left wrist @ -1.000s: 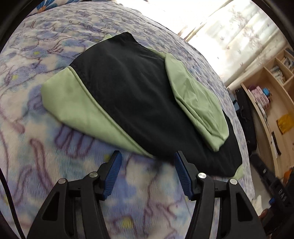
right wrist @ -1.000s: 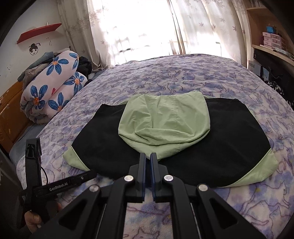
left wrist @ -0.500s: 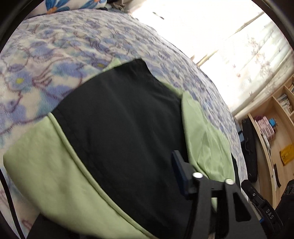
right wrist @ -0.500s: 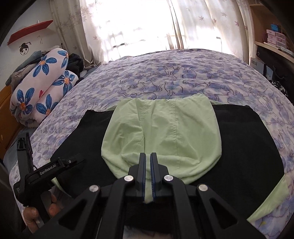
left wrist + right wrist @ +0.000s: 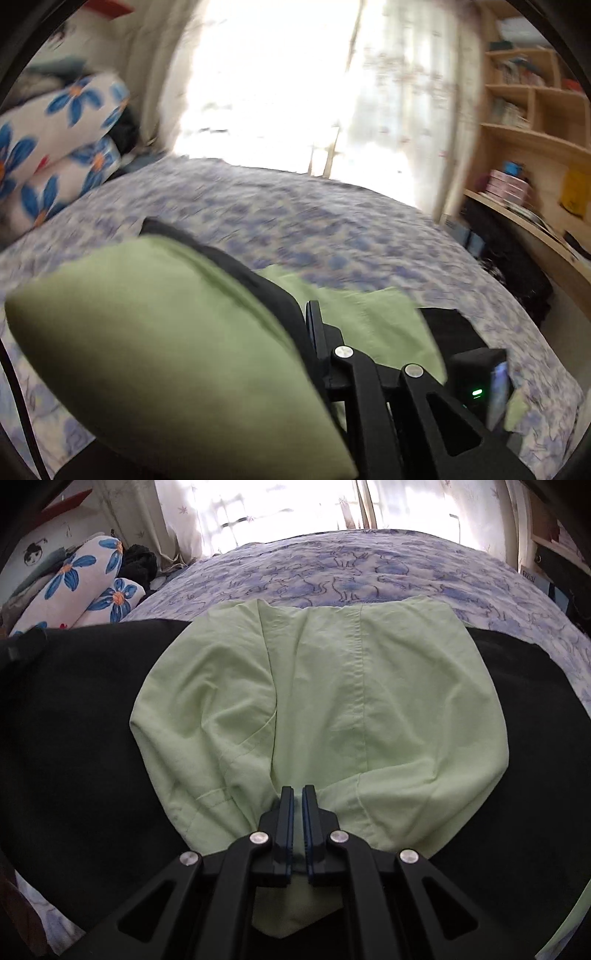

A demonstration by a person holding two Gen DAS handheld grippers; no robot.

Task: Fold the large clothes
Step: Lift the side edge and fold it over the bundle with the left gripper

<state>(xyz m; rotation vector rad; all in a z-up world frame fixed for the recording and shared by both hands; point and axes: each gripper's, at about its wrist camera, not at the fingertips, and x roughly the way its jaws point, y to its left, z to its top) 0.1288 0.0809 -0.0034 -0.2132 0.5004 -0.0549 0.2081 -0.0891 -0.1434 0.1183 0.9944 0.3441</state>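
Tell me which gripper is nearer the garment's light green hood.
Right. The right gripper sits shut on top of the light green hood, while the left gripper is clamped on the garment's green side panel, away from the hood.

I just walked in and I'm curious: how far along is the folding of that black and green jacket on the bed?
About midway, I'd guess. Done: the green hood lies flat on the black jacket, spread on the bed. In hand: the left gripper has just been closing, and cloth lies between its fingers as a green-edged side rises; the shut right gripper rests at the hood's edge. Left: laying that side across, then the other.
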